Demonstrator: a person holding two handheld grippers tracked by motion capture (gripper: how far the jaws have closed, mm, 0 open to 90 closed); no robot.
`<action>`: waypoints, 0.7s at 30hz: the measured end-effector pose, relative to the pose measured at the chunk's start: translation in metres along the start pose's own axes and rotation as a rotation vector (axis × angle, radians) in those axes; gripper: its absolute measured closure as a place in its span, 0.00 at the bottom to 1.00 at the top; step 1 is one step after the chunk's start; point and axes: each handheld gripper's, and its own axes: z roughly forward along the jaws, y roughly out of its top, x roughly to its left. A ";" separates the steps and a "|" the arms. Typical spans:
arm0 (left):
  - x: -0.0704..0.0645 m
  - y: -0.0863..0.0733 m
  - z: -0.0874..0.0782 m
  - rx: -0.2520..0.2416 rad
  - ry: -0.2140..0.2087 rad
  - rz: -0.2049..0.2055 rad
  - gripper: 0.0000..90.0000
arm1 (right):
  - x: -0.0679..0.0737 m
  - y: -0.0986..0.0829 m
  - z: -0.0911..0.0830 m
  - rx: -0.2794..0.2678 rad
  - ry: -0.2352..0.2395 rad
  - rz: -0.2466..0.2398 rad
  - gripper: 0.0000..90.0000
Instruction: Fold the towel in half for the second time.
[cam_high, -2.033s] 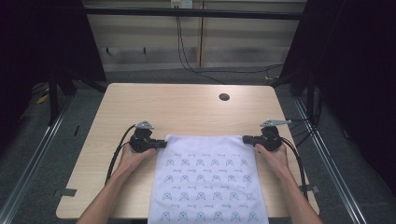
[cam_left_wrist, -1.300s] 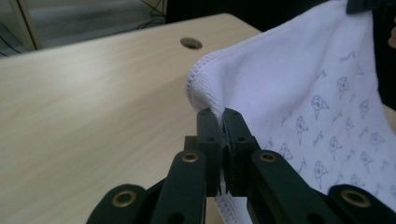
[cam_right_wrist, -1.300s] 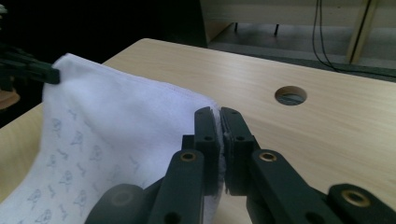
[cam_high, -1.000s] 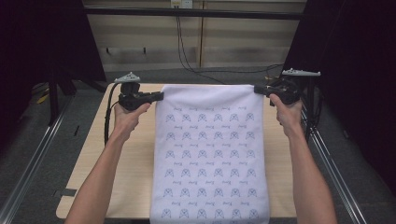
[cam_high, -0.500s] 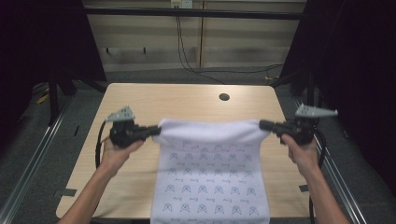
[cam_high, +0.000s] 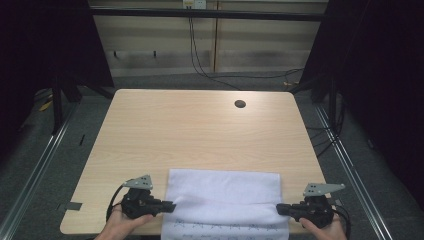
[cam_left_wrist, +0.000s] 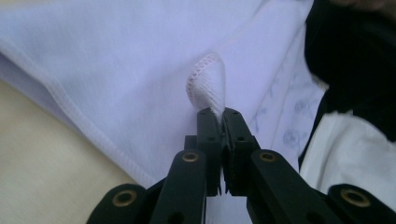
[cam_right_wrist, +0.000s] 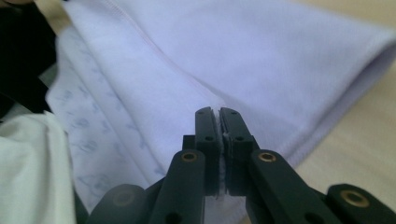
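A white cloth (cam_high: 223, 192) lies folded over itself at the near edge of the wooden table (cam_high: 200, 130); its plain side faces up, and a strip of its patterned side (cam_high: 225, 229) shows along the front. My left gripper (cam_high: 172, 204) is shut on the cloth's left corner, a stitched hem corner (cam_left_wrist: 208, 86) standing out of the jaws. My right gripper (cam_high: 278, 208) is shut on the right corner, with the cloth's edge (cam_right_wrist: 217, 116) pinched between the jaws. The folded cloth (cam_right_wrist: 261, 60) spreads out beyond them.
A round cable hole (cam_high: 240, 104) sits in the table near its far right. Bare wood stretches from the cloth to the far edge. Metal rails (cam_high: 35, 170) run along both sides of the table, and cables (cam_high: 200, 50) hang behind it.
Both grippers have come back toward the near edge and down, carrying the cloth's corners. The cloth, stretched up off the table before, now lies folded on itself.
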 end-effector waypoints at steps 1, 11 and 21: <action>0.000 -0.002 0.002 0.021 0.010 0.009 0.97 | -0.001 -0.003 0.003 0.028 -0.003 0.009 0.96; 0.018 0.004 0.014 0.074 0.103 0.037 0.97 | -0.009 0.002 0.022 0.100 -0.056 -0.001 0.97; 0.106 0.061 0.022 0.000 0.251 -0.042 0.98 | -0.058 0.072 0.068 0.087 -0.161 -0.032 0.97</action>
